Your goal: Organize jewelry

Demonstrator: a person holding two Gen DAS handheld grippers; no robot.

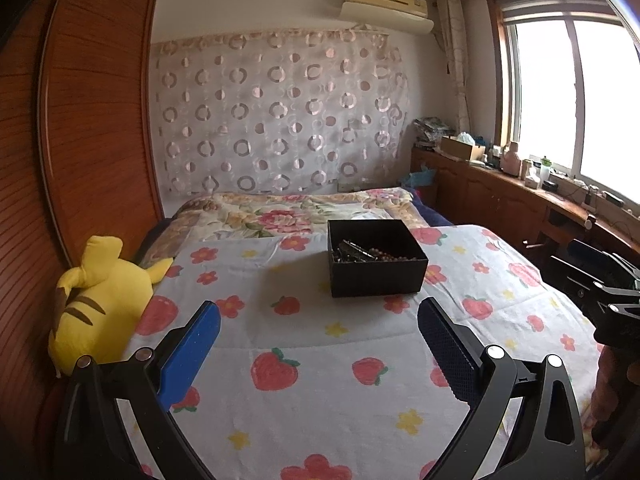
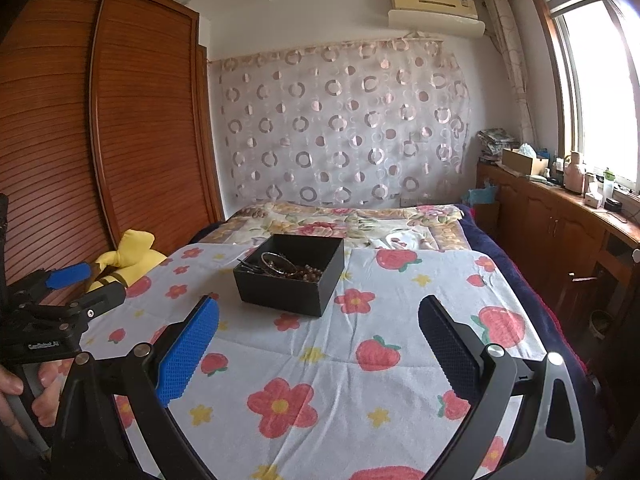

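Where the strawberry-and-flower bedspread [image 1: 320, 344] lies flat across the bed, an open black box [image 1: 376, 268] sits on it, holding brown bead strings [image 2: 308, 271], metal bangles [image 2: 276, 262] and dark hair clips [image 1: 352, 247] in one tangle. The left gripper [image 1: 320, 344] and the right gripper [image 2: 318, 344] both hover short of the box, blue pads spread wide with nothing between them. Only the right wrist view shows the left gripper from the side, a hand [image 2: 24, 396] around its handle and small white lettering on its body, too small to read surely. A yellow plush toy [image 1: 100, 296] leans by the wardrobe [image 1: 92, 120].
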